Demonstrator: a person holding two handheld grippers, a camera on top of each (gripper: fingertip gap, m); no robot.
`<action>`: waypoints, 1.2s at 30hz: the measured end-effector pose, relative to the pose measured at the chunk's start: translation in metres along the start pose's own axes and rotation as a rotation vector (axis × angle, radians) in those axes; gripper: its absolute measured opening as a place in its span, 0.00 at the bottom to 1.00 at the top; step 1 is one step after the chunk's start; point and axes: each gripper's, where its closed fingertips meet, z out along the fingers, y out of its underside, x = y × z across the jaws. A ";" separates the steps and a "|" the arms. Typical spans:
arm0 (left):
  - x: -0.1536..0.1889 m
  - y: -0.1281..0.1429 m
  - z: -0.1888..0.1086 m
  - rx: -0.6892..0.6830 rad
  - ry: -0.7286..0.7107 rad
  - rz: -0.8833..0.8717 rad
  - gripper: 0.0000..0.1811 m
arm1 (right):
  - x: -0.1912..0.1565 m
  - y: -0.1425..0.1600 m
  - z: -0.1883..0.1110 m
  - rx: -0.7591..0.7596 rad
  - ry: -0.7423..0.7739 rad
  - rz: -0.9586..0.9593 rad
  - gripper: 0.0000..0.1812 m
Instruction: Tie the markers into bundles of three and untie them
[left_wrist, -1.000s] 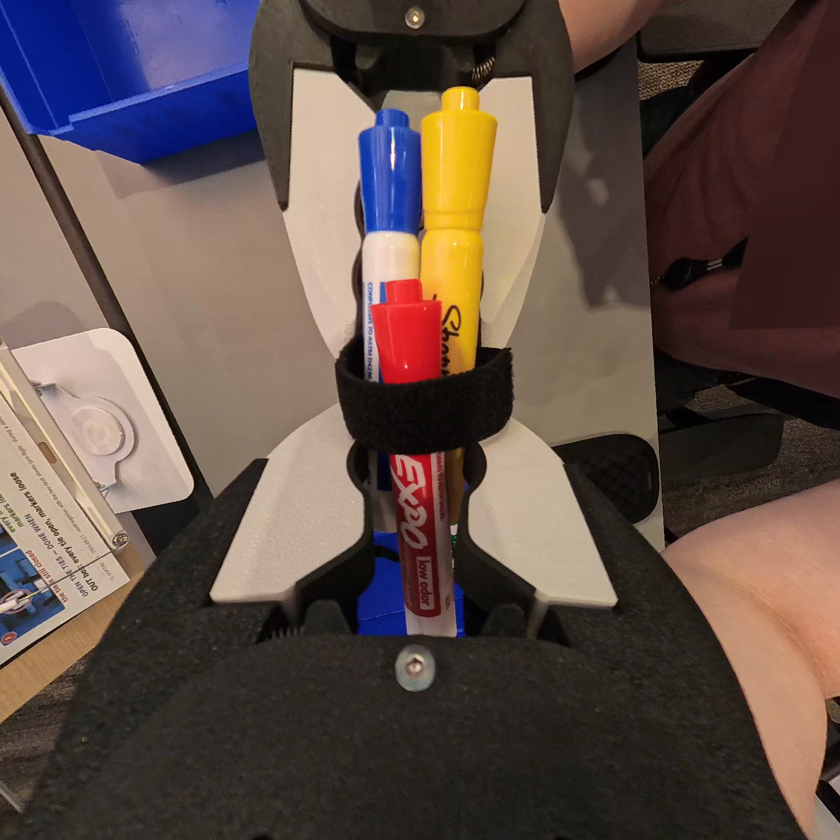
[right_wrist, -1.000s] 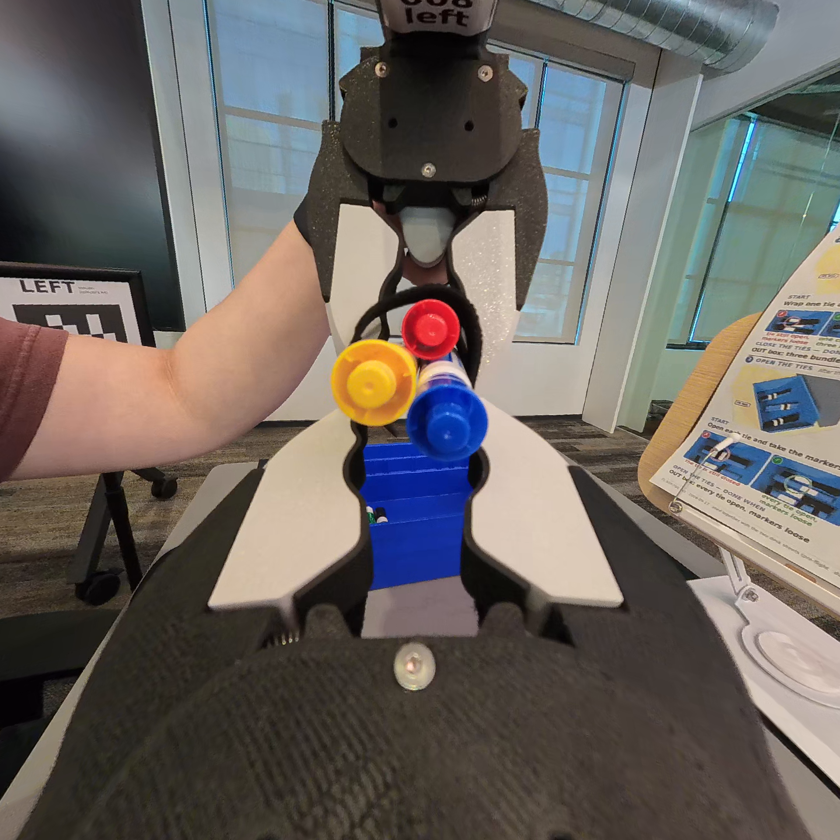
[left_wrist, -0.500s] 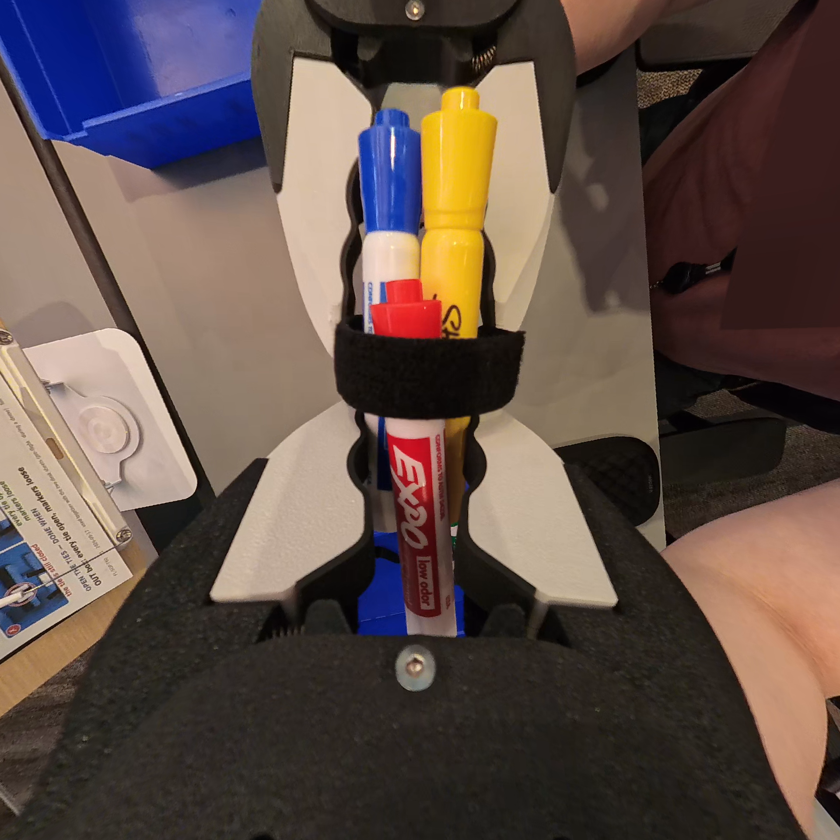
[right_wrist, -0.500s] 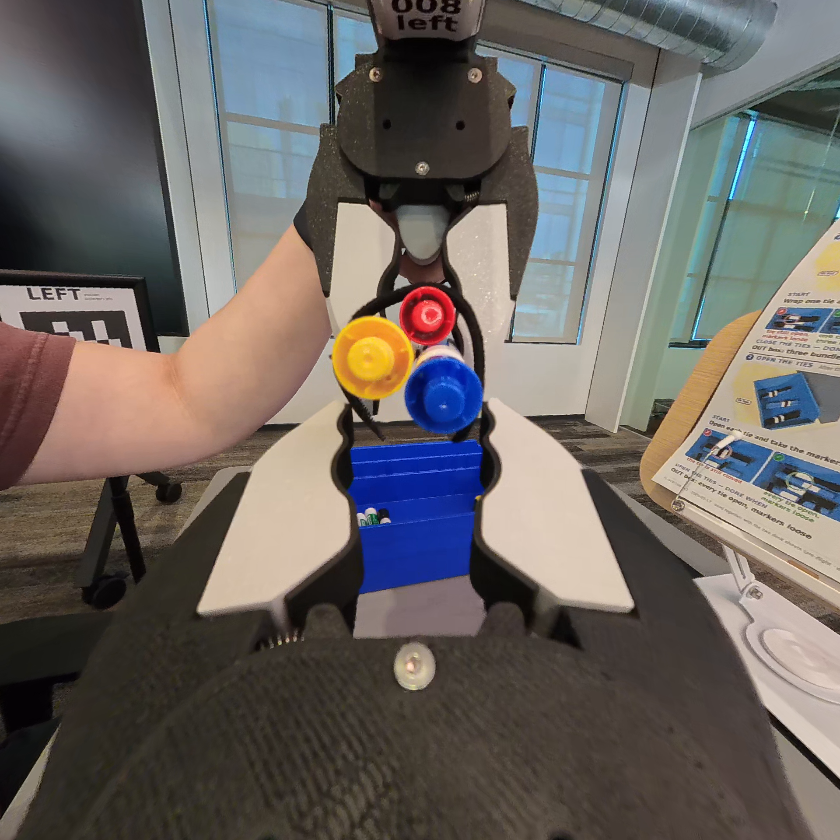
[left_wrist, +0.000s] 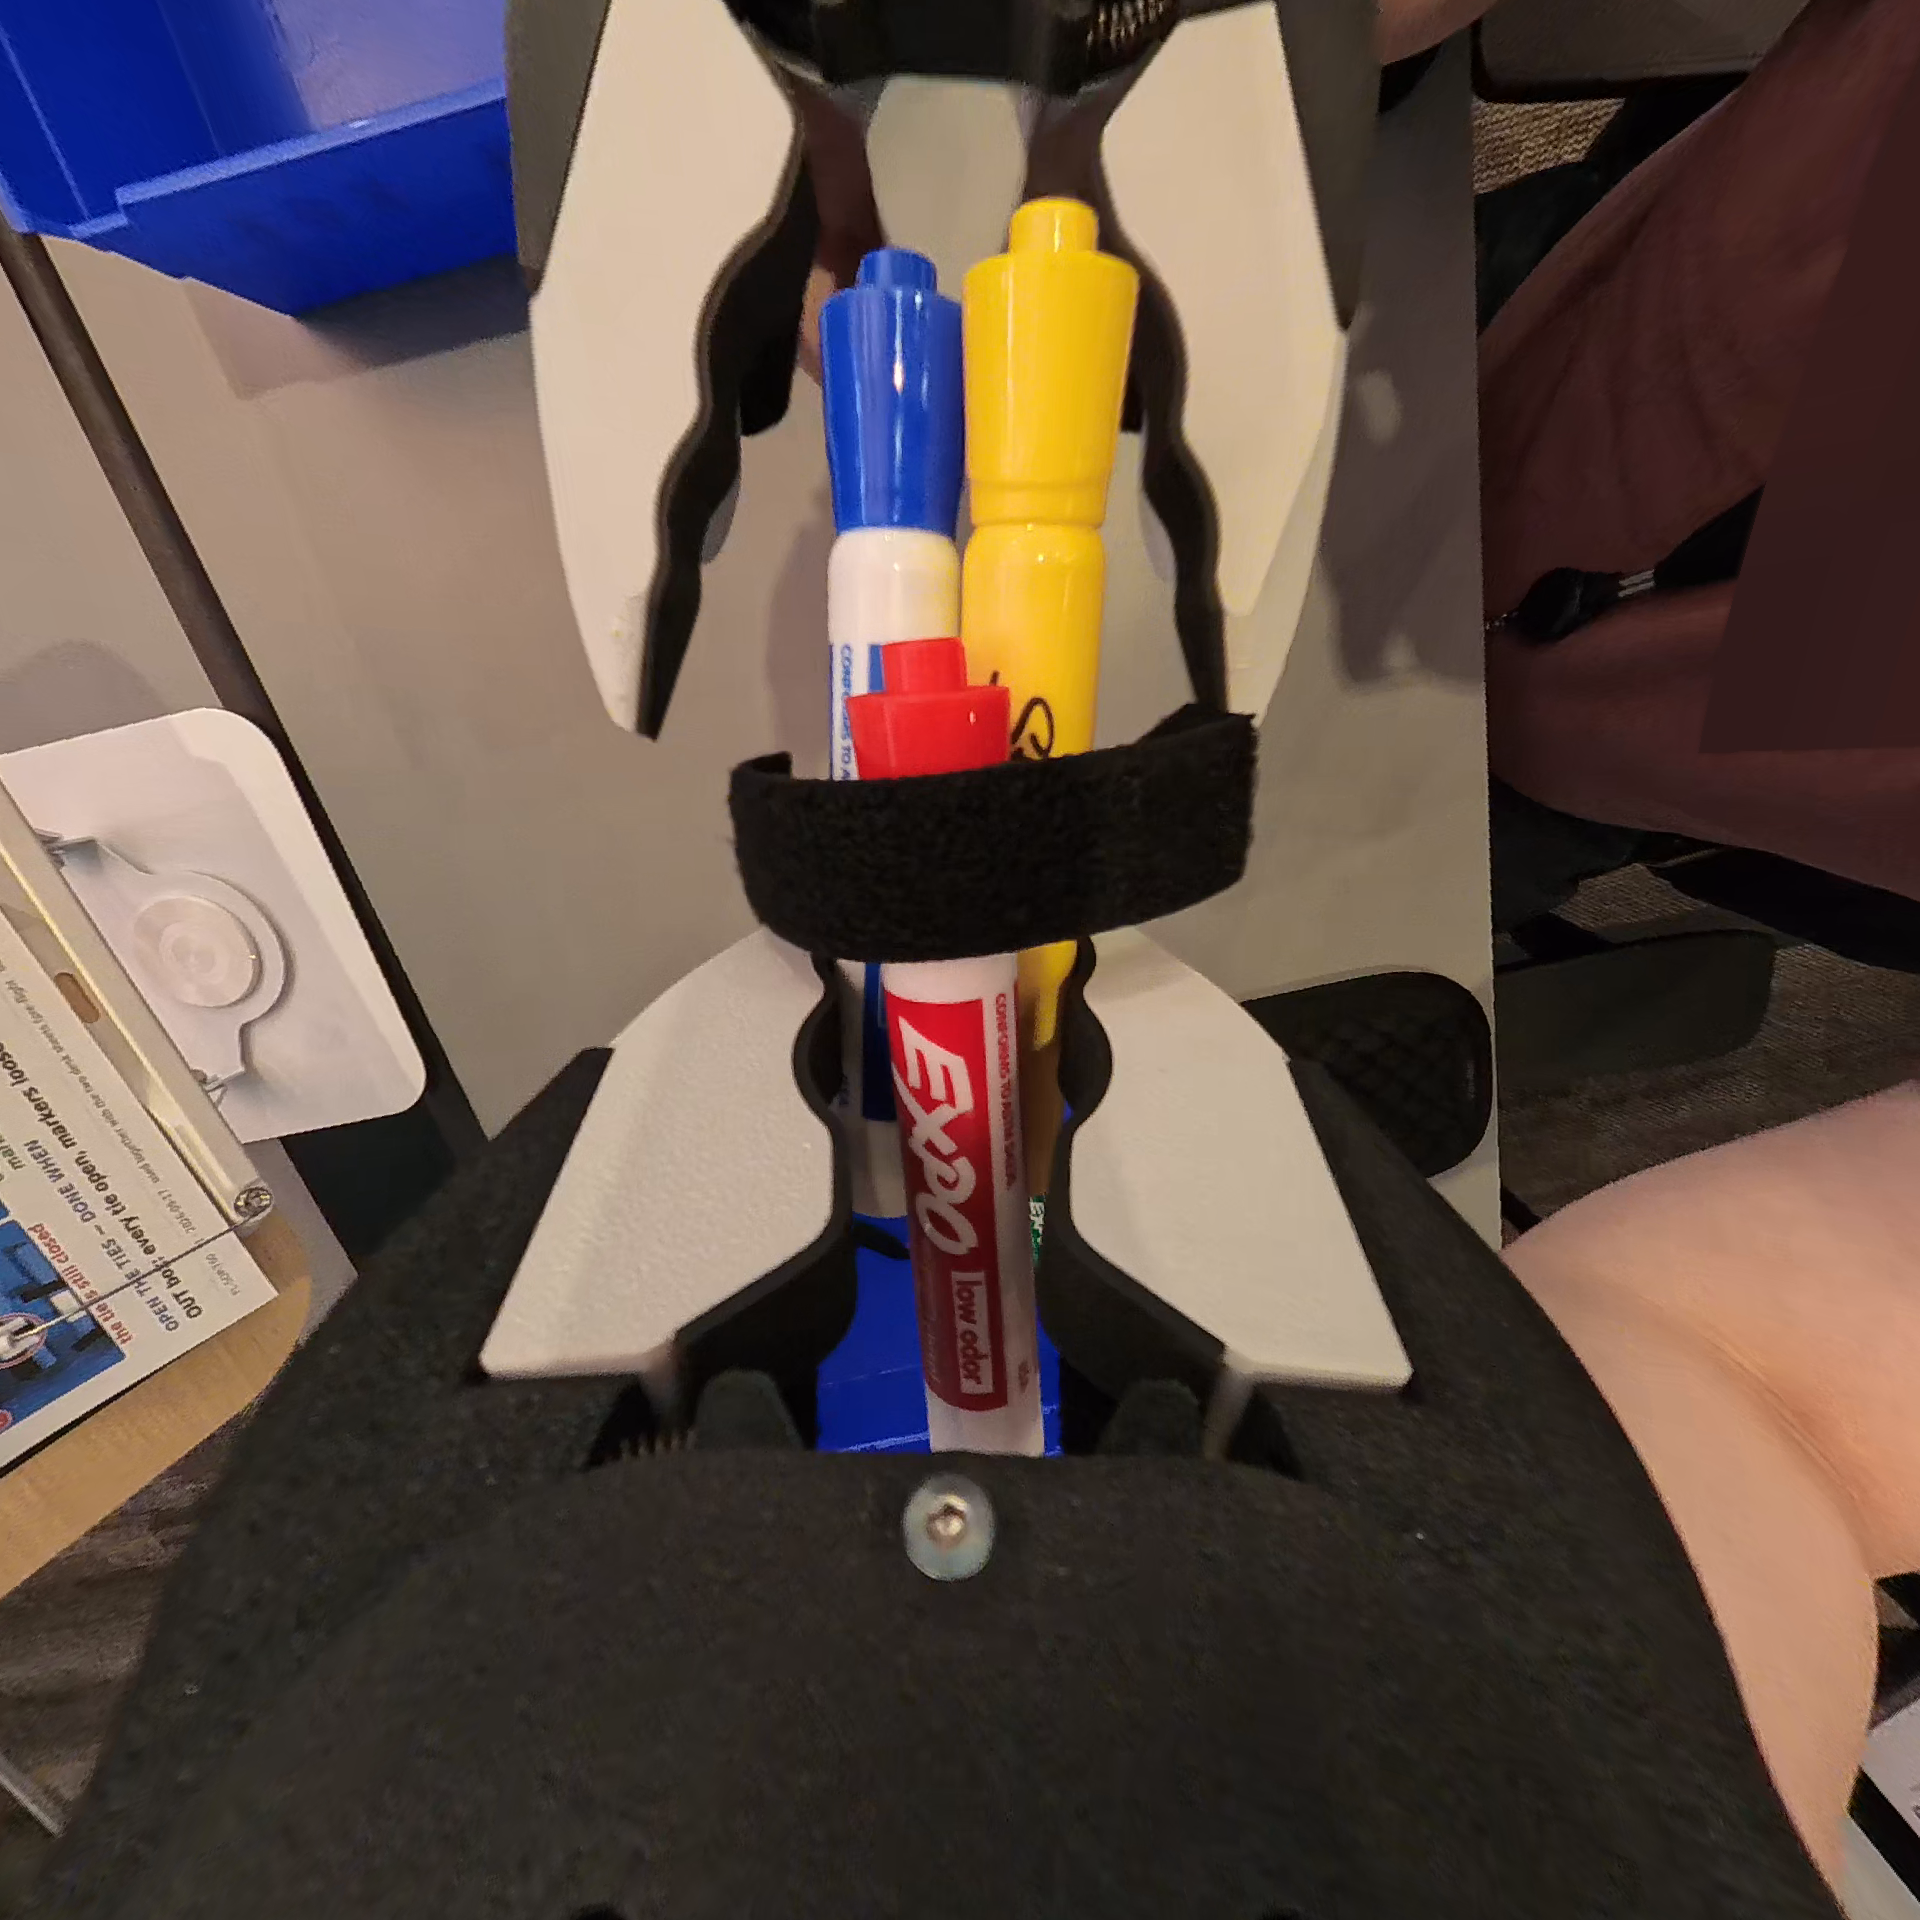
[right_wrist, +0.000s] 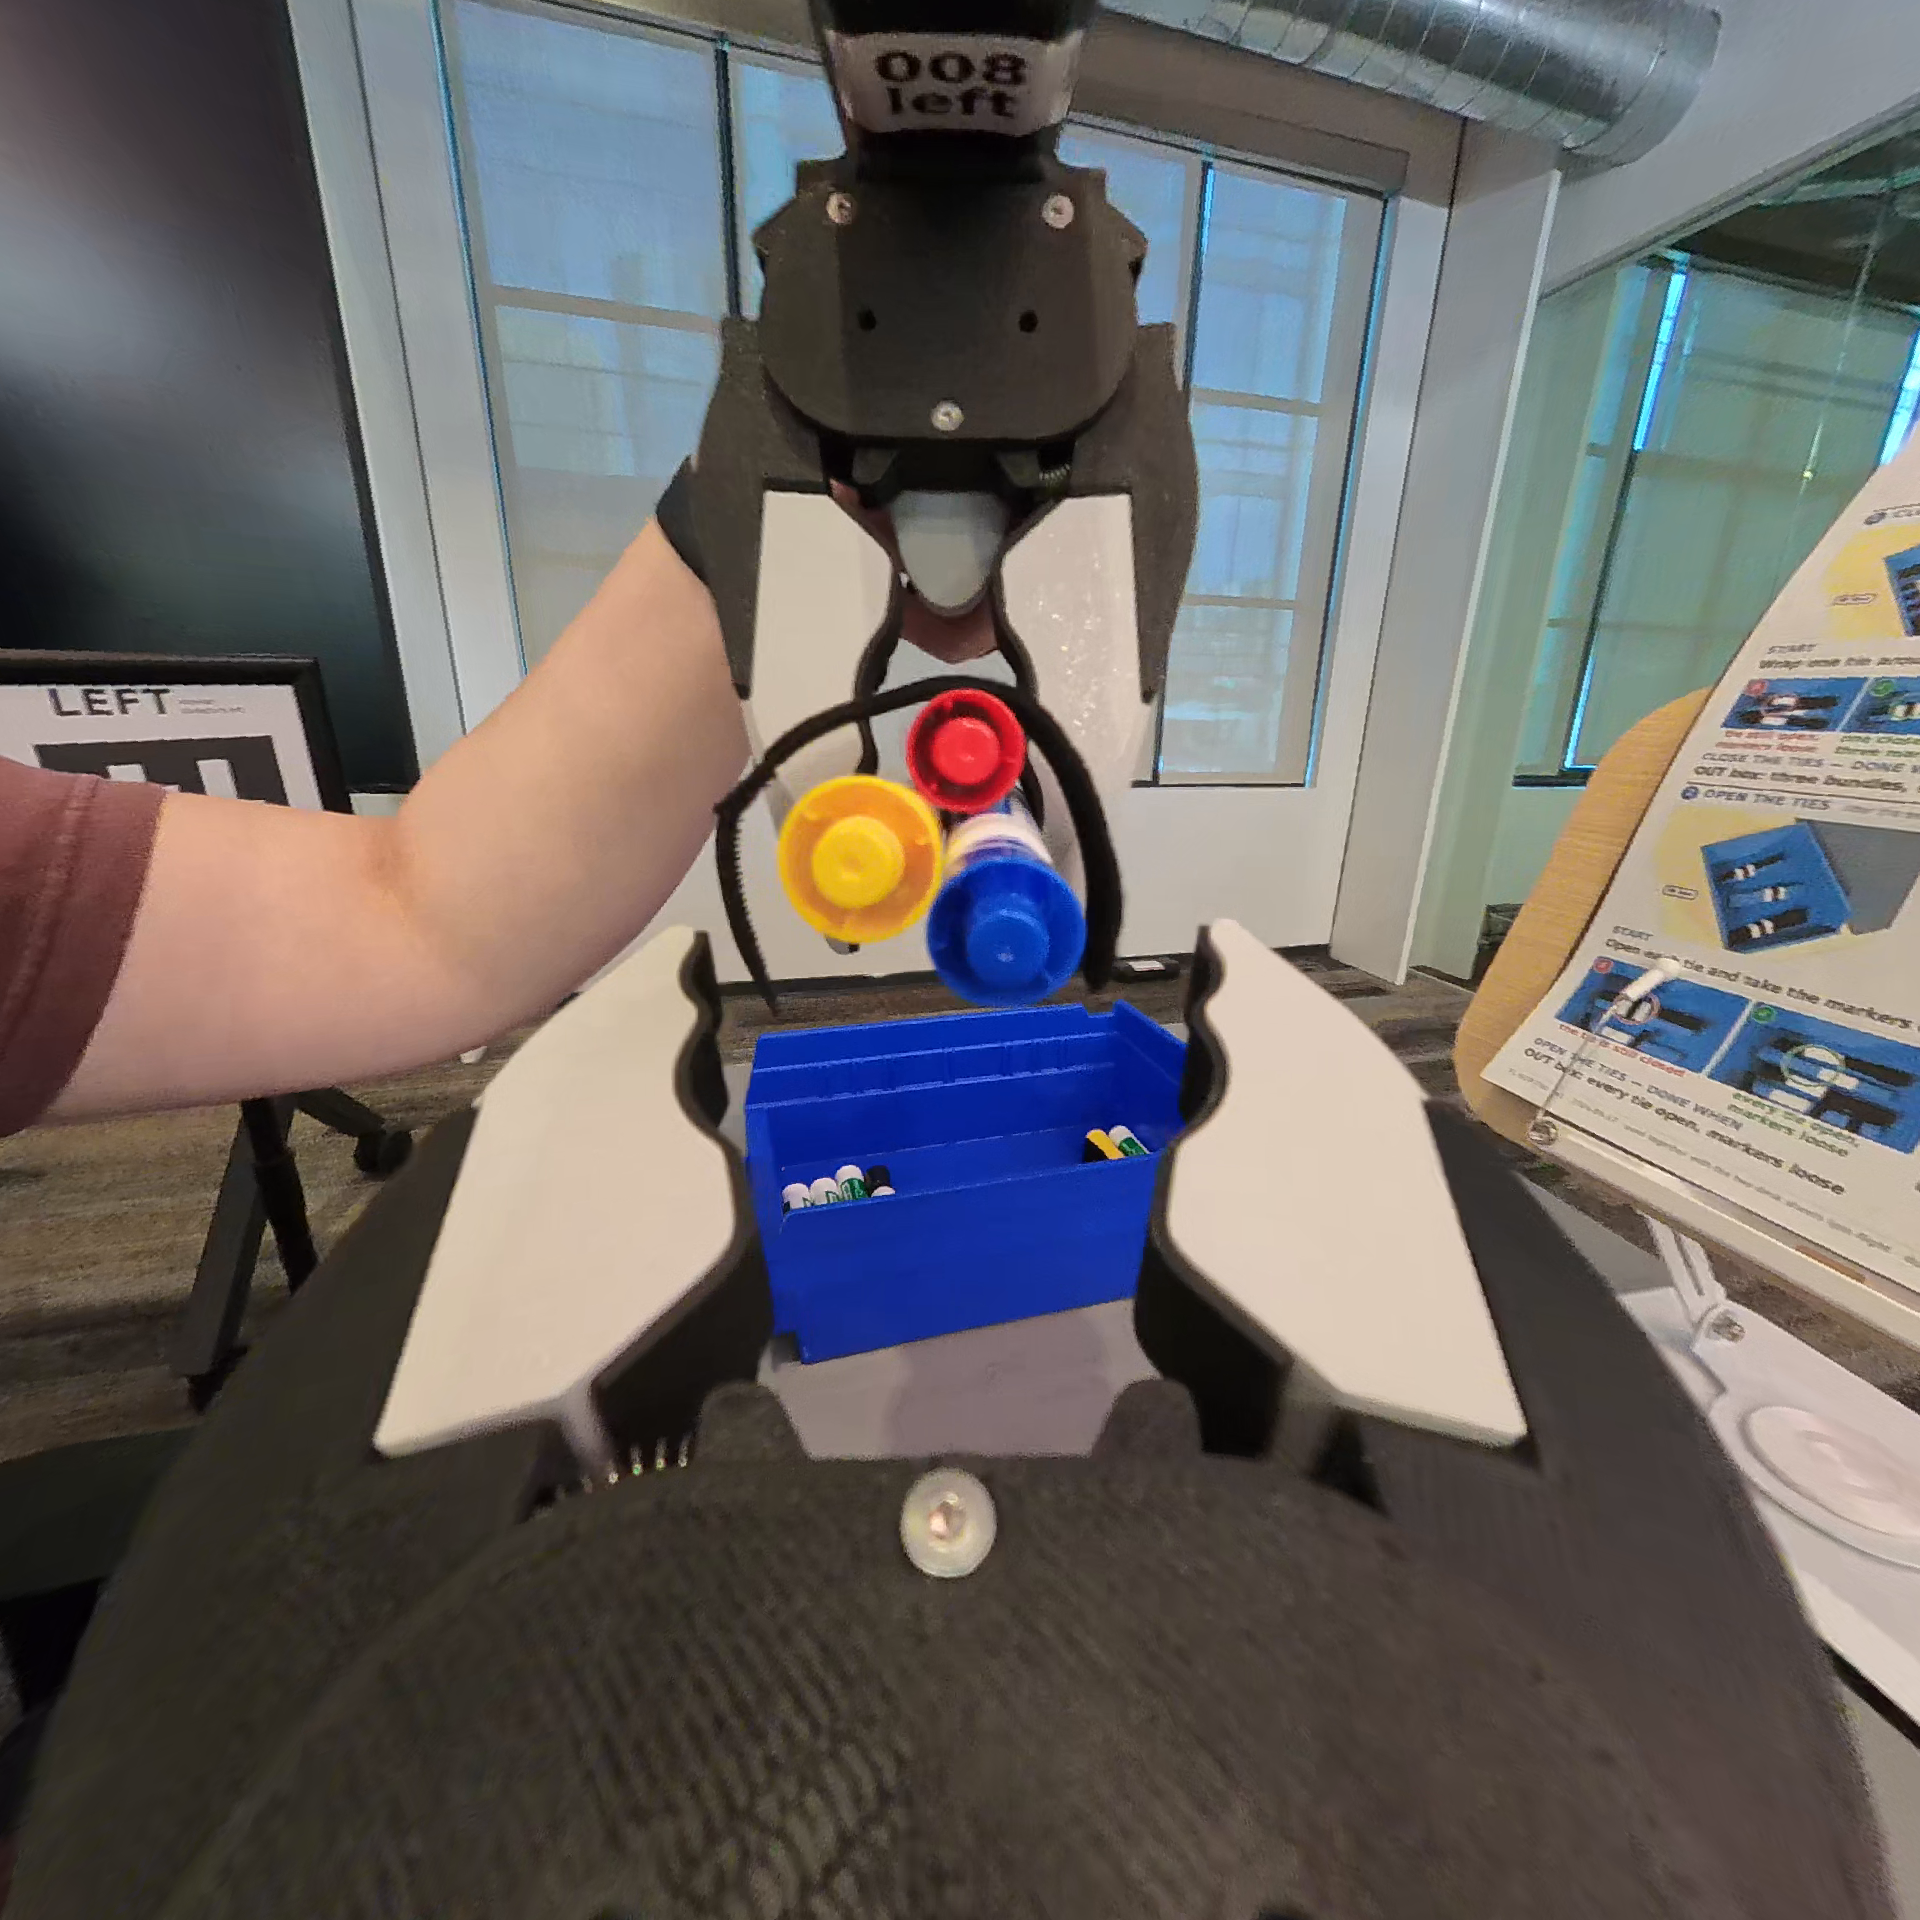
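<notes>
While the left gripper (left_wrist: 951, 1049) pinches three strapped markers (left_wrist: 971, 582) (rear ends hidden), the right gripper (right_wrist: 951, 997) stands spread, far side.

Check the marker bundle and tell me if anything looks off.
The black hook-and-loop strap is slack: in the right wrist view it bows out as a wide arc with its ends apart below the markers. The red marker sits further back than the blue marker and yellow marker, so the caps are uneven.

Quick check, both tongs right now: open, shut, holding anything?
Left tongs: shut on the marker bundle, black strap loose around it.
Right tongs: open, holding nothing, clear of the markers.
</notes>
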 end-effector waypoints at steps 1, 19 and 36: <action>0.000 0.000 0.000 0.002 0.001 -0.002 0.21 | -0.001 -0.001 0.000 0.002 -0.011 0.005 0.49; -0.002 -0.003 0.003 0.005 -0.008 -0.007 0.21 | 0.006 -0.032 -0.009 0.290 0.150 0.199 0.49; 0.000 -0.007 0.010 -0.031 0.015 0.001 0.21 | 0.002 -0.024 -0.003 0.328 0.167 0.206 0.41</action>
